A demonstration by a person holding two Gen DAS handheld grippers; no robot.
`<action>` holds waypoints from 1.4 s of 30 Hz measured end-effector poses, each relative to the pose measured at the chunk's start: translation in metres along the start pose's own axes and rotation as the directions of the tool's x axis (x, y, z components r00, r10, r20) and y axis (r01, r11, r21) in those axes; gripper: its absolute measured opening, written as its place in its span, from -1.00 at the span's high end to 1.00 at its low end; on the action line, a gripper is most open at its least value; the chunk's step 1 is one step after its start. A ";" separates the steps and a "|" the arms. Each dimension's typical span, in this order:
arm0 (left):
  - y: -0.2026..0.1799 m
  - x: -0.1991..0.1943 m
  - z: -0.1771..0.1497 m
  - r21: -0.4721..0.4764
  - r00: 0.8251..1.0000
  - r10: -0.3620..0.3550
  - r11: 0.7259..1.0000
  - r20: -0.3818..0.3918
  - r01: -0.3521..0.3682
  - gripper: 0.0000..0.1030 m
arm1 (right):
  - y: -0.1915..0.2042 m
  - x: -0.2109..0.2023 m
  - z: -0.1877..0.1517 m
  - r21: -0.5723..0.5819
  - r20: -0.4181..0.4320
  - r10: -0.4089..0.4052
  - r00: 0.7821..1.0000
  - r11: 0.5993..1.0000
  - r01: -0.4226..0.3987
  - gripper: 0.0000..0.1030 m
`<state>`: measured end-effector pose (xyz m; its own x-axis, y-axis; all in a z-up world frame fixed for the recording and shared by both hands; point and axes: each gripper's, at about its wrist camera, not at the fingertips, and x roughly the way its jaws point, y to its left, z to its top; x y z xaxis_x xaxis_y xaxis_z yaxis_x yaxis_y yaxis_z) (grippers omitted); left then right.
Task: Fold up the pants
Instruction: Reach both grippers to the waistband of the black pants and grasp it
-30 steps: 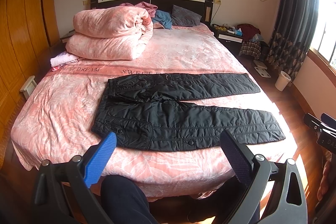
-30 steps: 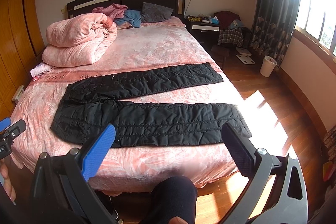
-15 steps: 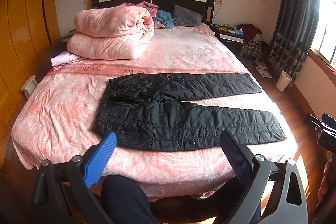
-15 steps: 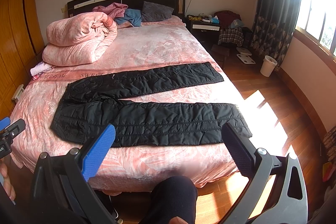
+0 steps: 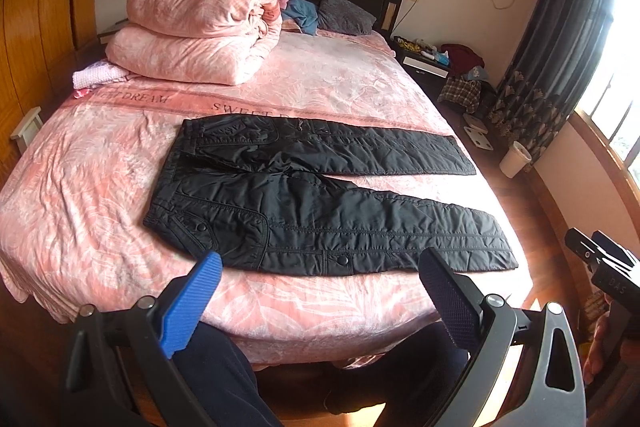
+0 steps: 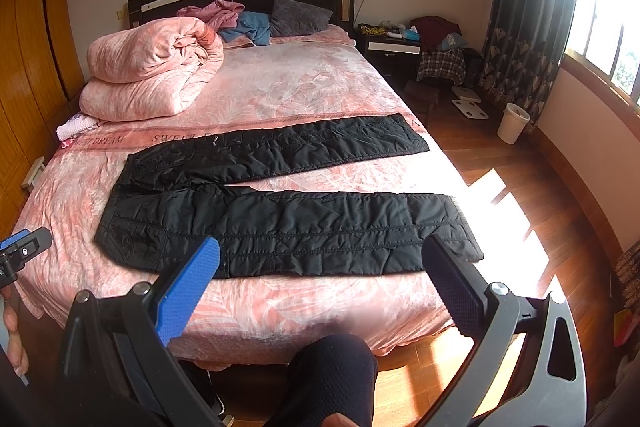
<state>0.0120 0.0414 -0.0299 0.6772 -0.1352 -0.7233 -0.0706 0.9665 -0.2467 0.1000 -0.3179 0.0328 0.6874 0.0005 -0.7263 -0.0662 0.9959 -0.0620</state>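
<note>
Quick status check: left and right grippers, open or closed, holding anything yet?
Left gripper: open, holding nothing, above the bed edge short of the black pants.
Right gripper: open, holding nothing.

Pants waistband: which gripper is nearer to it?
Left. The left gripper hangs open before the waistband; the right gripper, also open, faces the cuffs.

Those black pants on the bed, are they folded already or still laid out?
Spread out, not folded. The black pants lie flat on the bed, both legs at full length and splayed apart, no layer doubled over.
</note>
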 end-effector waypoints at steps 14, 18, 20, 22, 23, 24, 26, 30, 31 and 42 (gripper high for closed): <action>0.239 0.171 0.025 -0.352 0.959 -0.103 0.936 -0.263 0.003 -0.93 | -0.034 0.115 -0.019 0.166 -0.184 0.235 0.954 0.964 -0.206 -0.96; 0.308 0.226 0.016 -0.533 0.939 -0.173 0.846 -0.299 -0.014 -0.93 | -0.043 0.134 -0.030 0.237 -0.201 0.288 0.936 0.942 -0.238 -0.96; 0.324 0.248 0.011 -0.567 0.929 -0.179 0.823 -0.322 -0.038 -0.93 | -0.049 0.144 -0.034 0.266 -0.217 0.290 0.932 0.936 -0.229 -0.96; 0.334 0.268 0.008 -0.585 0.920 -0.157 0.806 -0.359 -0.091 -0.92 | -0.055 0.154 -0.037 0.282 -0.240 0.277 0.930 0.937 -0.206 -0.96; 0.336 0.277 0.007 -0.593 0.916 -0.163 0.800 -0.367 -0.095 -0.92 | -0.057 0.159 -0.038 0.288 -0.247 0.272 0.930 0.937 -0.198 -0.96; 0.339 0.287 0.006 -0.589 0.911 -0.156 0.801 -0.382 -0.110 -0.93 | -0.060 0.163 -0.040 0.296 -0.252 0.272 0.929 0.935 -0.194 -0.96; 0.341 0.301 0.004 -0.587 0.901 -0.147 0.799 -0.408 -0.135 -0.92 | -0.066 0.173 -0.043 0.310 -0.270 0.264 0.926 0.934 -0.176 -0.96; 0.333 0.318 0.006 -0.571 0.901 -0.149 0.812 -0.407 -0.123 -0.60 | -0.078 0.184 -0.047 0.333 -0.283 0.253 0.925 0.930 -0.153 -0.96; 0.331 0.321 0.006 -0.562 0.899 -0.128 0.814 -0.419 -0.146 -0.43 | -0.082 0.186 -0.047 0.339 -0.281 0.254 0.926 0.929 -0.152 -0.96; 0.344 0.315 -0.004 -0.685 0.936 -0.173 0.723 -0.305 -0.089 0.44 | -0.267 0.242 -0.065 0.700 -0.178 0.307 0.935 0.707 -0.099 0.76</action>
<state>0.1983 0.3303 -0.3454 0.4230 -0.3607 -0.8312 -0.6128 0.5619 -0.5557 0.2372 -0.5894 -0.1706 0.4935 0.2896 -0.8201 0.3916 0.7680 0.5068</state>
